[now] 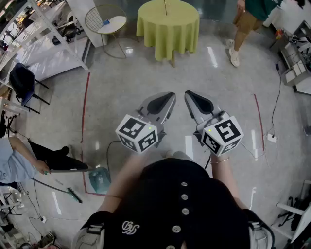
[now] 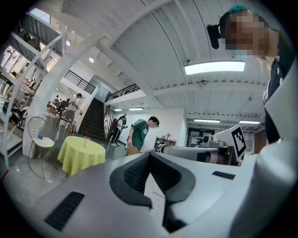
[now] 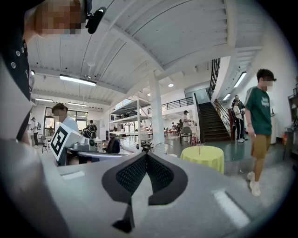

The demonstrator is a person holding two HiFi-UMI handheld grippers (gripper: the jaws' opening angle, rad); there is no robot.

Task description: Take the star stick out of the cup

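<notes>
Glossy grey floor (image 1: 121,97) stretches ahead of me to a round surface (image 1: 167,29) draped in yellow-green cloth. A thin upright rod, probably the star stick (image 1: 165,6), stands at its centre; the cup is too small for me to make out. My left gripper (image 1: 170,96) and right gripper (image 1: 187,94) hover side by side, well short of it, fingers (image 2: 135,174) clenched on nothing. A person (image 1: 250,17) in a green shirt stands near the cloth.

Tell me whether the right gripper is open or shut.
Shut: the right gripper shows pads meeting at the tips, nothing between them.
</notes>
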